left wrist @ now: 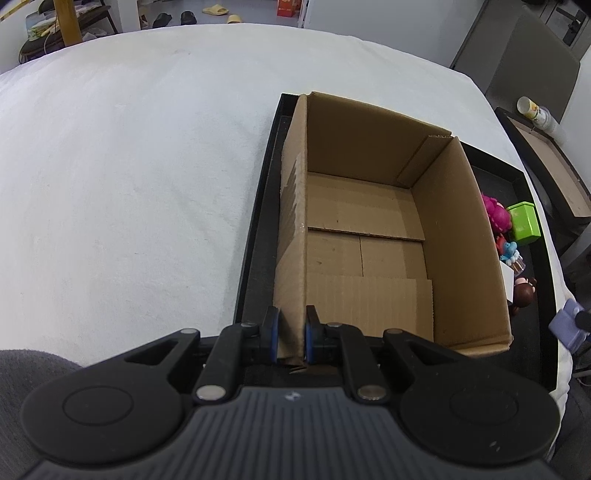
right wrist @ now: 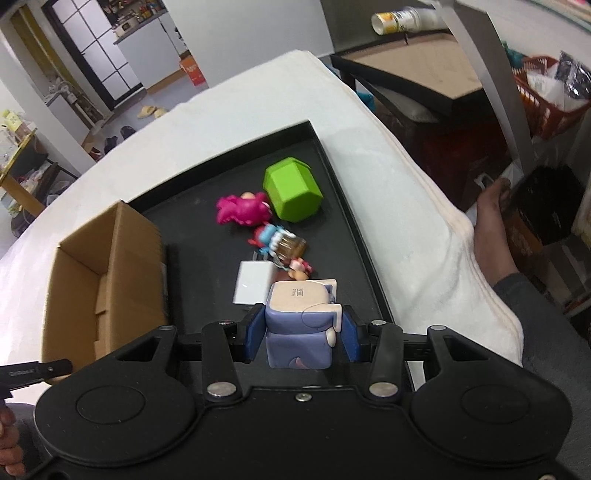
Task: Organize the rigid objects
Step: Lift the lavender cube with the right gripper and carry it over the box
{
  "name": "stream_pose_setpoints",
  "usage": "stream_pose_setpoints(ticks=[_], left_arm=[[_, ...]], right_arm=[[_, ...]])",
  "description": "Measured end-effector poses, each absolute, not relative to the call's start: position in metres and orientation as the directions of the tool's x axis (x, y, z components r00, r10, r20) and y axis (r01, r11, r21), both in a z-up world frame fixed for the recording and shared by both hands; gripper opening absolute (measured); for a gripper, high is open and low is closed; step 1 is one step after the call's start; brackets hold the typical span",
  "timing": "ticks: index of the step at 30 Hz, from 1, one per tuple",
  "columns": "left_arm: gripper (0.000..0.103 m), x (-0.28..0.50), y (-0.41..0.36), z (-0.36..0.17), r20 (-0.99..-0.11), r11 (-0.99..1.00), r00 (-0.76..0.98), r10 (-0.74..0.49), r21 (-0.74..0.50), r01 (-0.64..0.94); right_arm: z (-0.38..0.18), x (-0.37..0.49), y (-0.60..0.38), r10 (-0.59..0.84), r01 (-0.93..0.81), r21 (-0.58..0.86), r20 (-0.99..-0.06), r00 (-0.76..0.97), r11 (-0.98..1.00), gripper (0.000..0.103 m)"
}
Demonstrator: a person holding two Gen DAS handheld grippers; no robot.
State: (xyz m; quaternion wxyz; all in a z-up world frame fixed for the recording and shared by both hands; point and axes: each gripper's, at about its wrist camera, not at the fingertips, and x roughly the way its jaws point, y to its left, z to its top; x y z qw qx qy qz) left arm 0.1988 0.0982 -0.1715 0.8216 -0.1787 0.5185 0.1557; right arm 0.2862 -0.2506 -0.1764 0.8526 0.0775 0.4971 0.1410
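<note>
An open, empty cardboard box (left wrist: pixel 369 229) stands on a black tray (left wrist: pixel 255 240). My left gripper (left wrist: pixel 291 338) is shut on the box's near left wall. My right gripper (right wrist: pixel 301 339) is shut on a purple and cream cube toy (right wrist: pixel 301 325), held above the tray (right wrist: pixel 354 229); the toy also shows in the left wrist view (left wrist: pixel 567 326). On the tray lie a green hexagonal block (right wrist: pixel 291 194), a pink figure (right wrist: pixel 242 210), a blue and white figure on a brown jar (right wrist: pixel 280 242), a white block (right wrist: pixel 253 282) and a small brown figure (right wrist: pixel 301 269).
The tray sits on a white cloth-covered table (left wrist: pixel 129 184). The box also shows in the right wrist view (right wrist: pixel 103 280). A dark side table (right wrist: pixel 406 74) with a tipped cup (right wrist: pixel 399 16) stands past the table's right edge. A red basket (right wrist: pixel 546 99) is beyond it.
</note>
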Motion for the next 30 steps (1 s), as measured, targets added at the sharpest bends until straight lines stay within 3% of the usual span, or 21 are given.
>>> stream_pose_setpoints(ticks=[30], left_arm=[[0.013,0.190,0.105,-0.176,-0.896,0.874,0.443,0.028,-0.193,-0.446]], right_arm=[[-0.120,0.290,-0.143,0.455,-0.336,0.323,-0.755,0.473,0.885,0.043]])
